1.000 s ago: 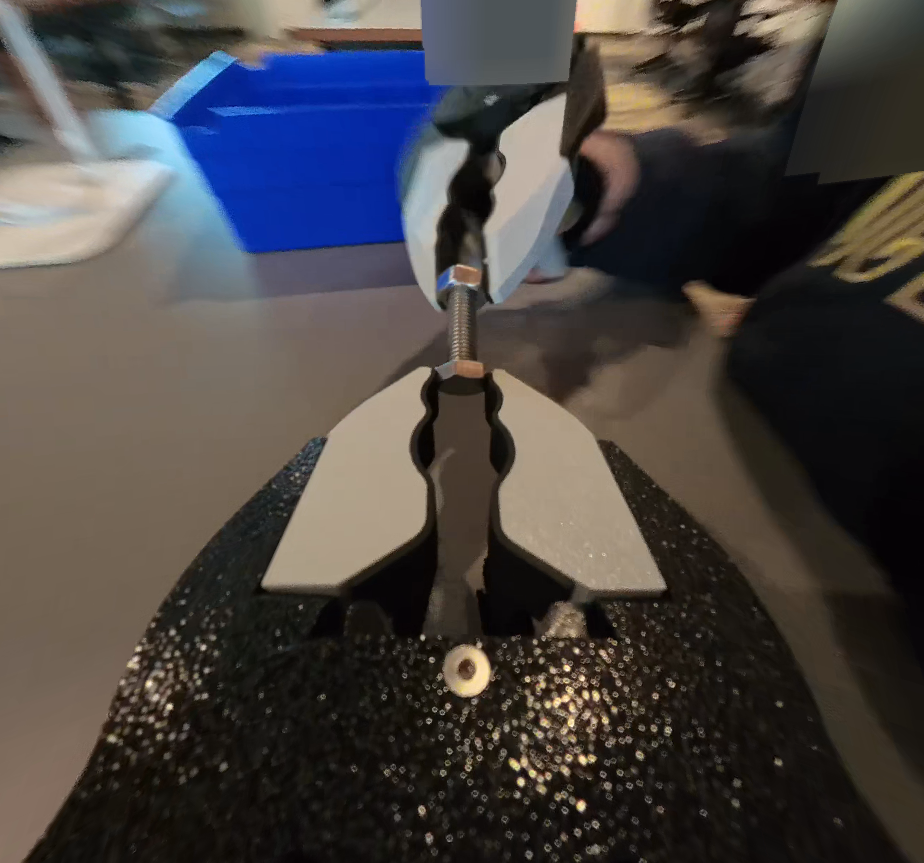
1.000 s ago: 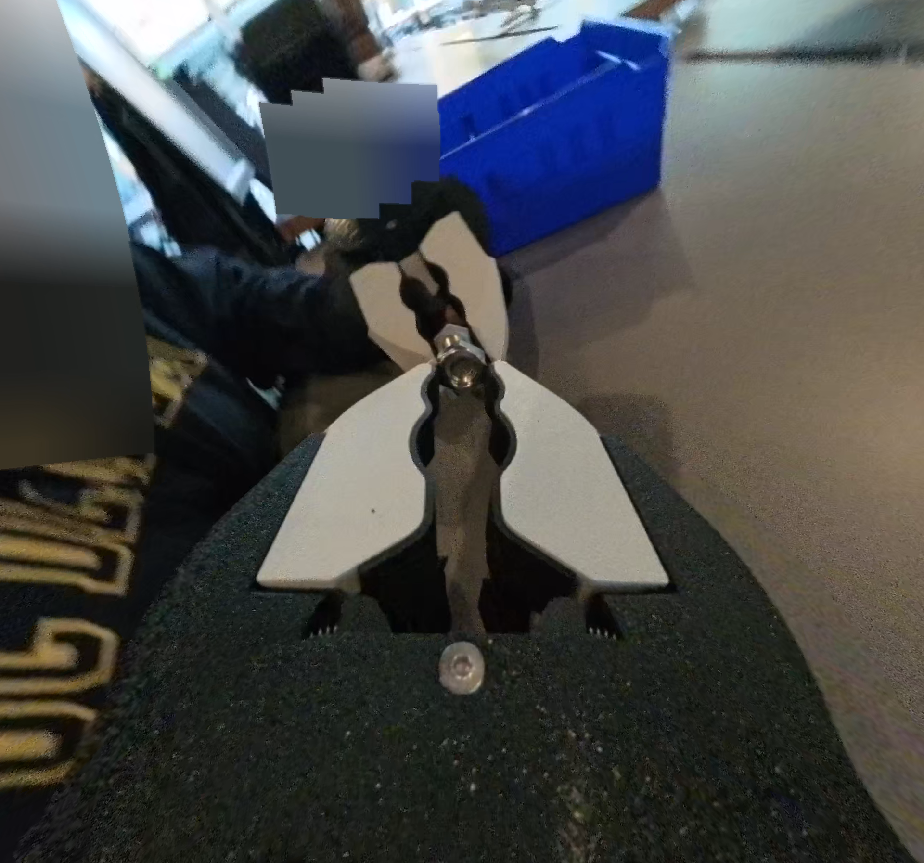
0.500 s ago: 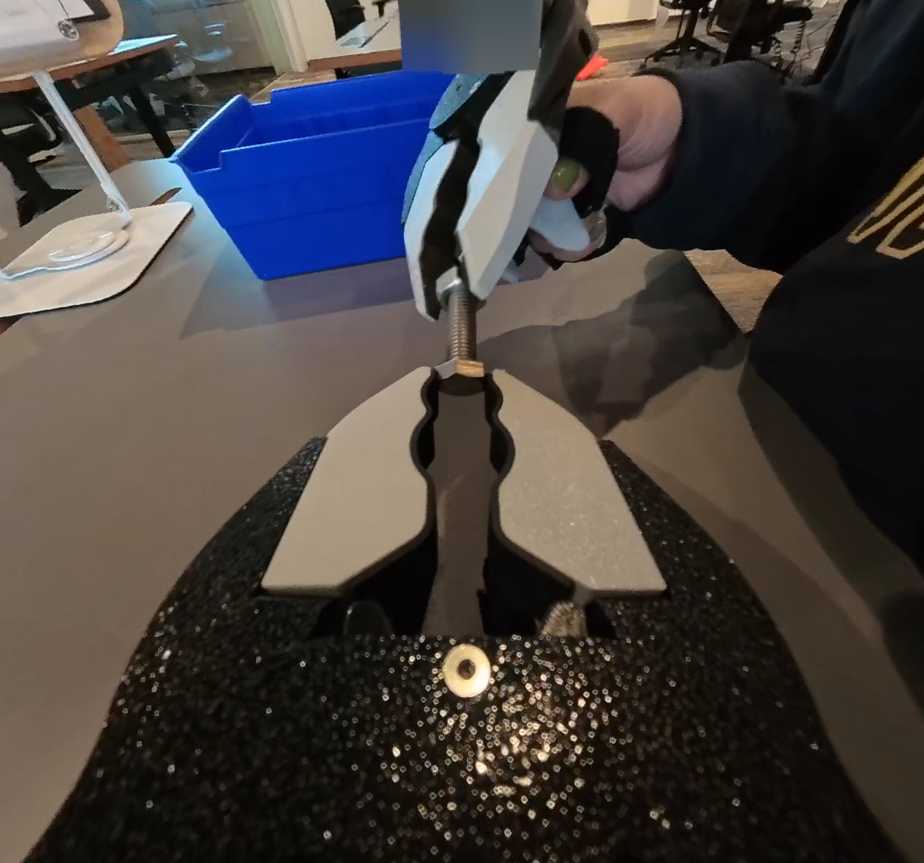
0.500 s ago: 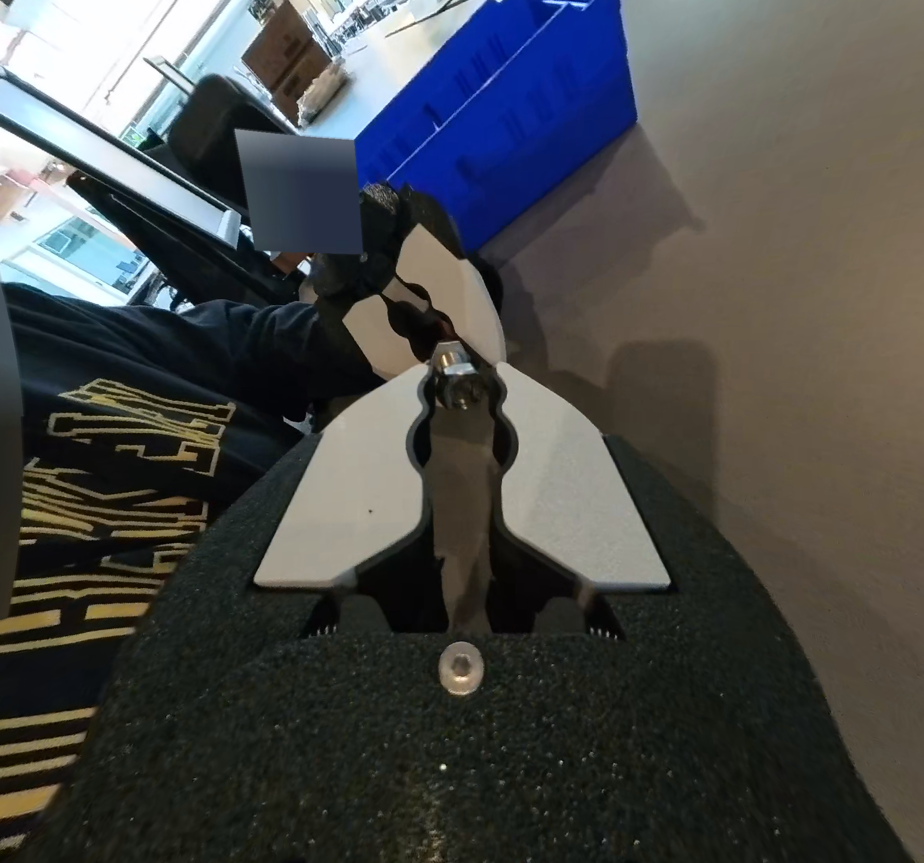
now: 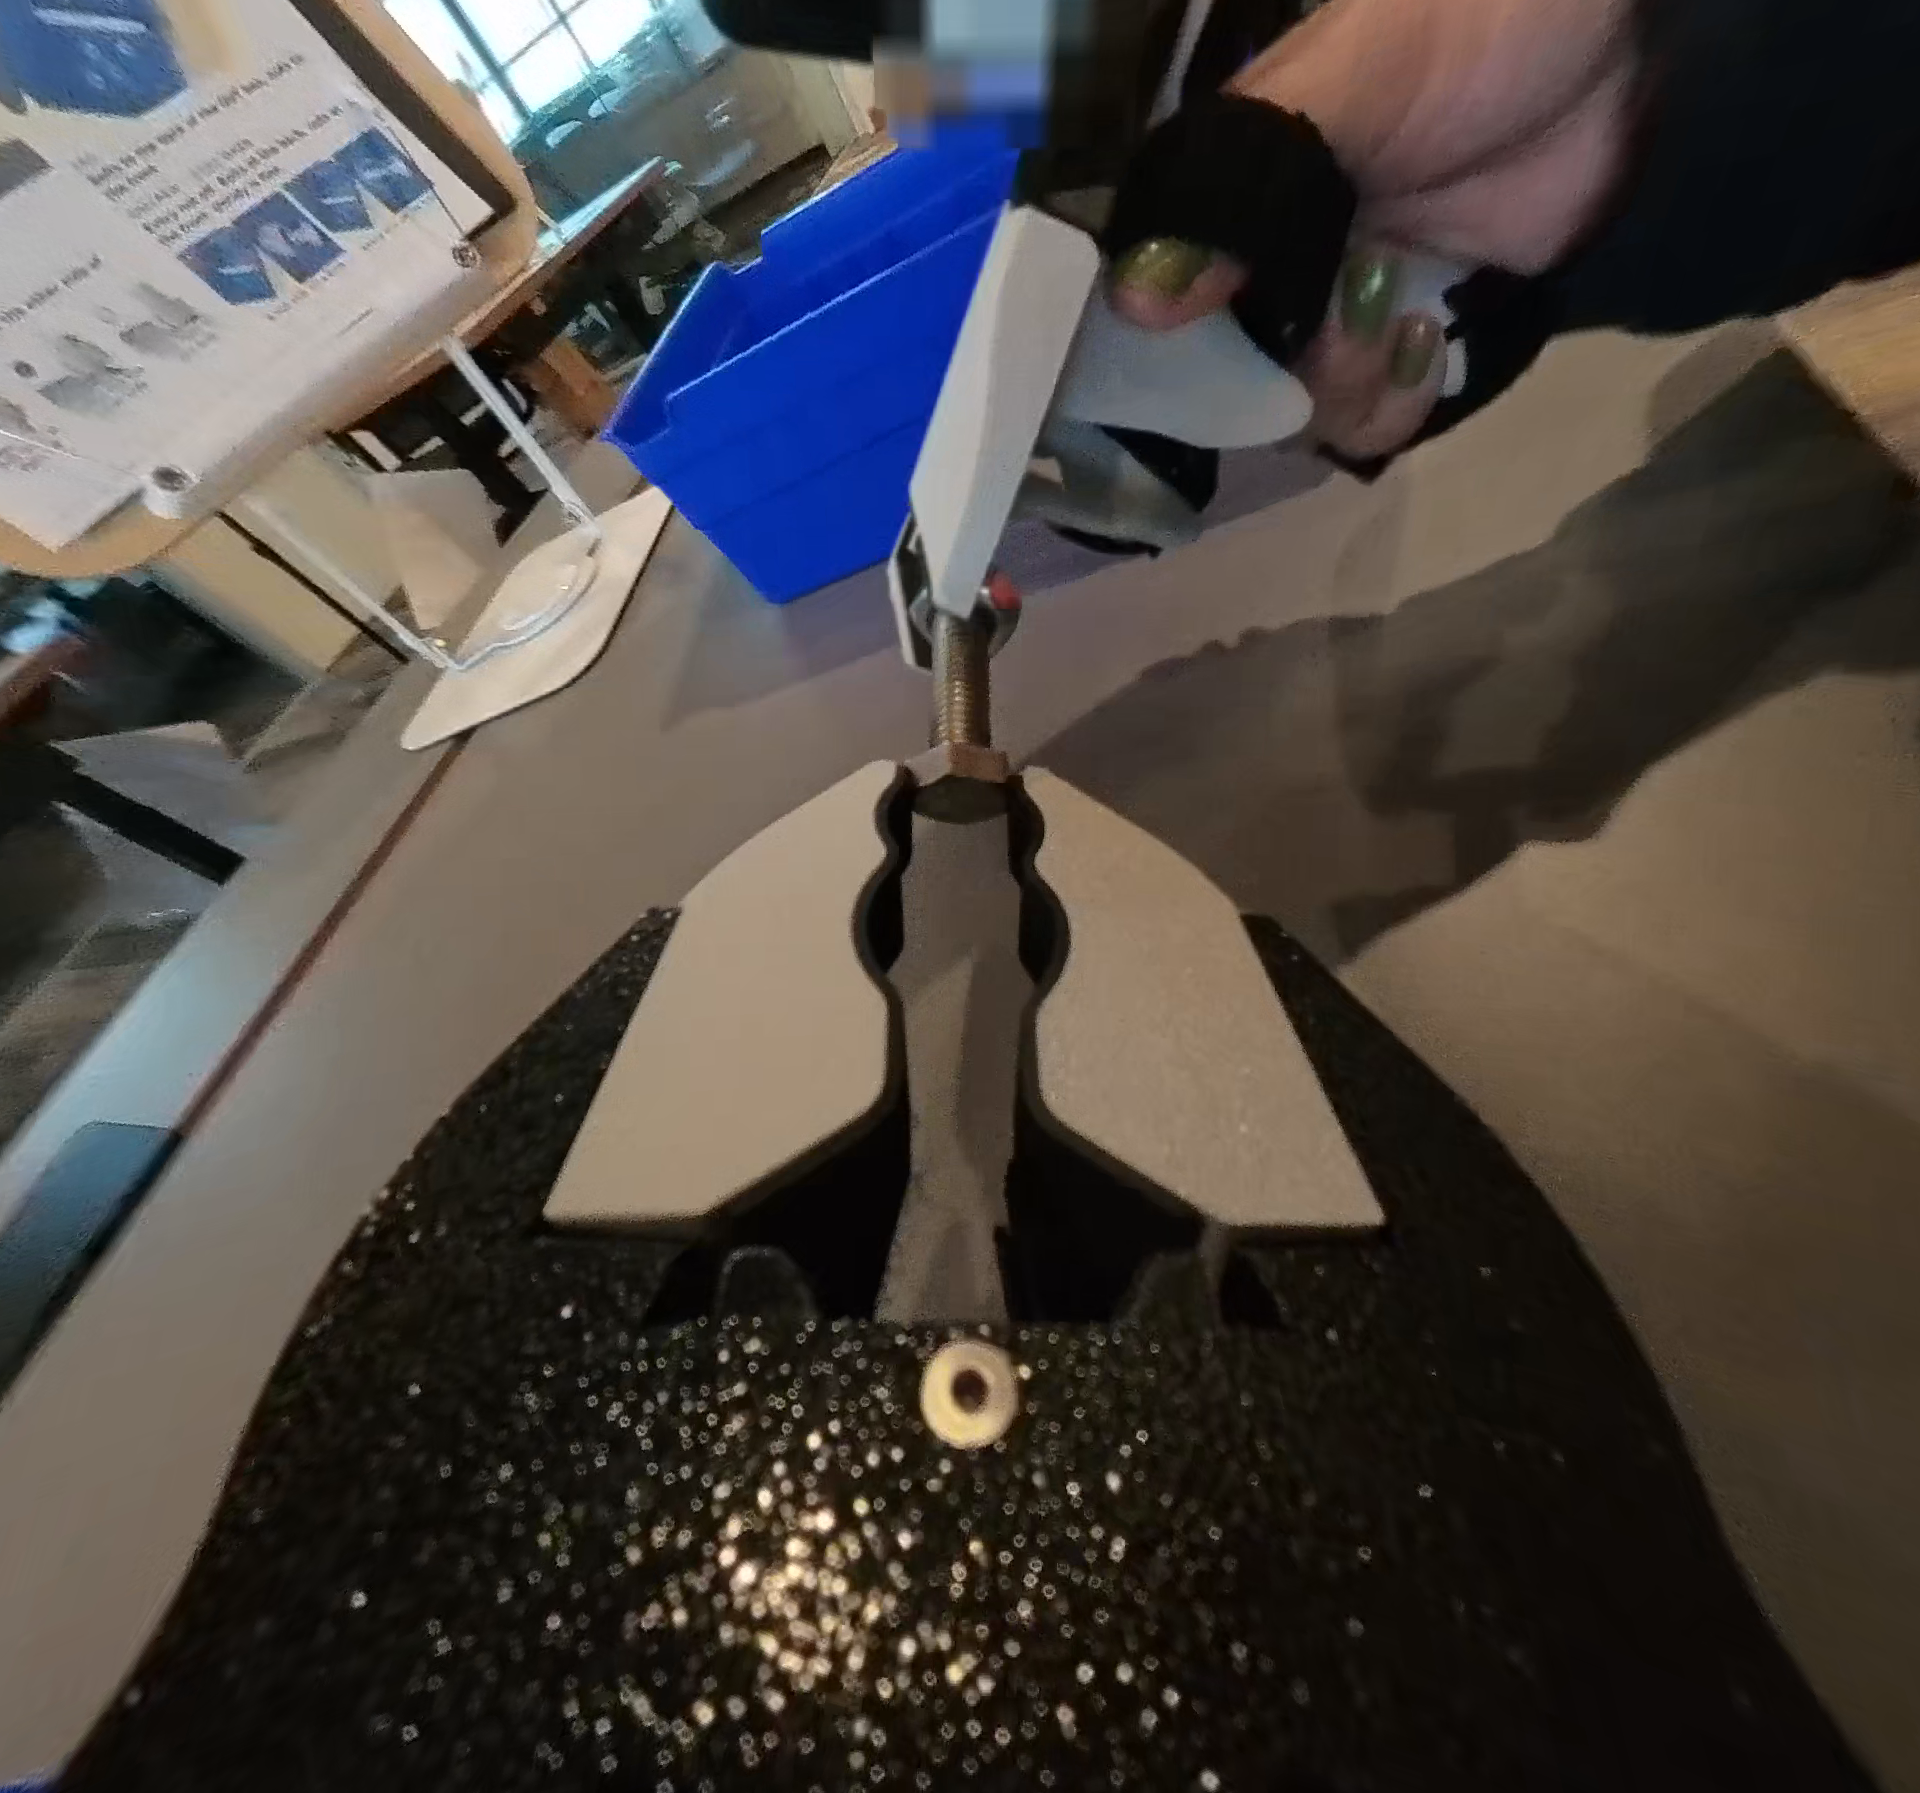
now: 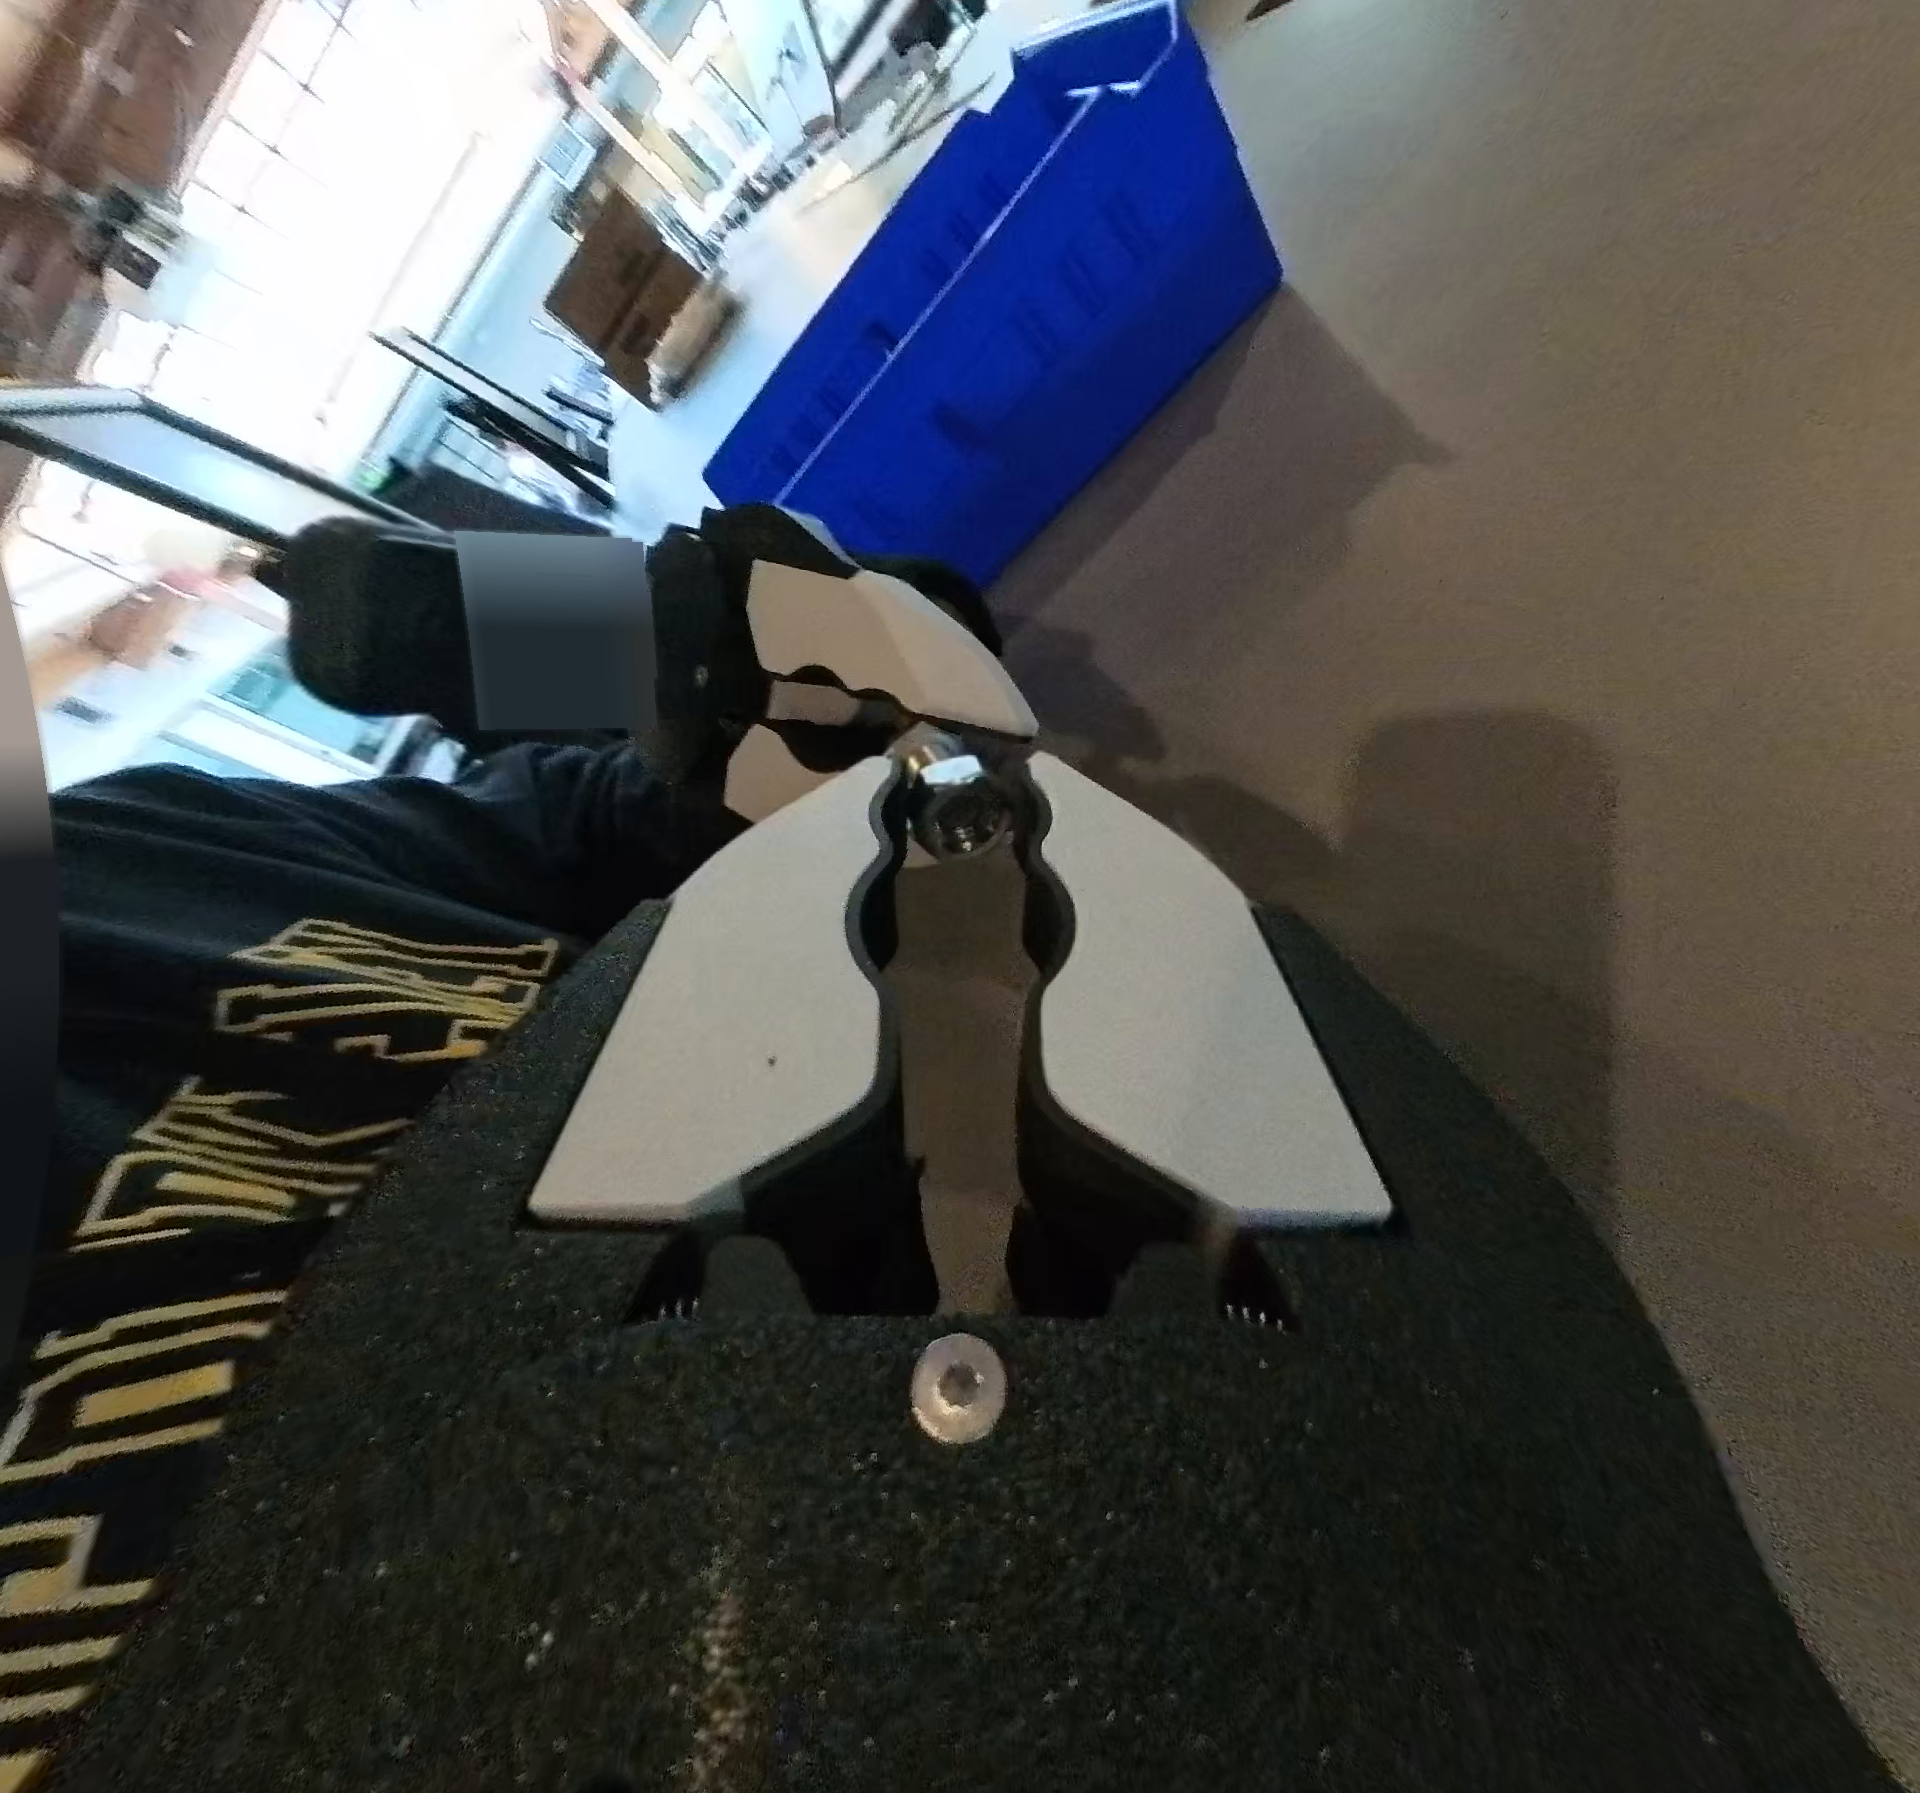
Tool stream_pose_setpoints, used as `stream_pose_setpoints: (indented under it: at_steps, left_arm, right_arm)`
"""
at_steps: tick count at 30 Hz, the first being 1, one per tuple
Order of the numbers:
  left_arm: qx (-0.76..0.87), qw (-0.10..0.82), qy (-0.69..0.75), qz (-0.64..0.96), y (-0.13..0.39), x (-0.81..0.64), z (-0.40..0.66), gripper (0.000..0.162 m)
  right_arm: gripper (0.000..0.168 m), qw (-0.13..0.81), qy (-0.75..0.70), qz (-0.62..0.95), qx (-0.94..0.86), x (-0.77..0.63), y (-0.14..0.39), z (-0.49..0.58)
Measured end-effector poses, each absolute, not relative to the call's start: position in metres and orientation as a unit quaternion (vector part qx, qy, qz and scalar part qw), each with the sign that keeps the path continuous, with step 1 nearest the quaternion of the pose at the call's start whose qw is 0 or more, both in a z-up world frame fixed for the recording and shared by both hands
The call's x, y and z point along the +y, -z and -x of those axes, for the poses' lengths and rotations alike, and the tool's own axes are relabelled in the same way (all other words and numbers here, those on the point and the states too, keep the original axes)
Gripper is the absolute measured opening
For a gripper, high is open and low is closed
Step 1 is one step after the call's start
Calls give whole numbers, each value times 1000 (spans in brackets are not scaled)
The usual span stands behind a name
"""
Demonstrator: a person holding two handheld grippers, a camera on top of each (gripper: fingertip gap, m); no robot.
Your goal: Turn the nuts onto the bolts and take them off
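Left wrist view is taken from behind the left gripper point(image 5: 961, 782), low over the table point(image 5: 540, 912), facing forward along the fingers; the right gripper point(image 5: 951, 590) is seen close, upper centre of frame. Right wrist view is taken from behind the right gripper point(image 6: 961, 787), rolled sideways so the table point(image 6: 1558, 600) fills the right of frame; the left gripper point(image 6: 904, 704) is seen close, centre. The two views face each other. Shared: bolt point(image 5: 961, 694) point(image 6: 956, 813), bin point(image 5: 821, 372) point(image 6: 1039, 289), table, both grippers.
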State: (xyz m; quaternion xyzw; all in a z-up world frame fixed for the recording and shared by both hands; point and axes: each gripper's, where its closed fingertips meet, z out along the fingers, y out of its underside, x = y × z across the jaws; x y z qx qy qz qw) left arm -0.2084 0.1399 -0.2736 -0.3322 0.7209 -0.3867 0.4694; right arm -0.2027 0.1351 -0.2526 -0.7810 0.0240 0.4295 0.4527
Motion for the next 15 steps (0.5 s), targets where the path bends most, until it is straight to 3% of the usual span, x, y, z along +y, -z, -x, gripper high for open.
stream_pose_setpoints:
  at_steps: [15]
  left_arm:
    - [723, 410, 445, 334, 277, 131, 211, 17]
  right_arm:
    - [18, 469, -362, 802, -74, 130, 258, 207]
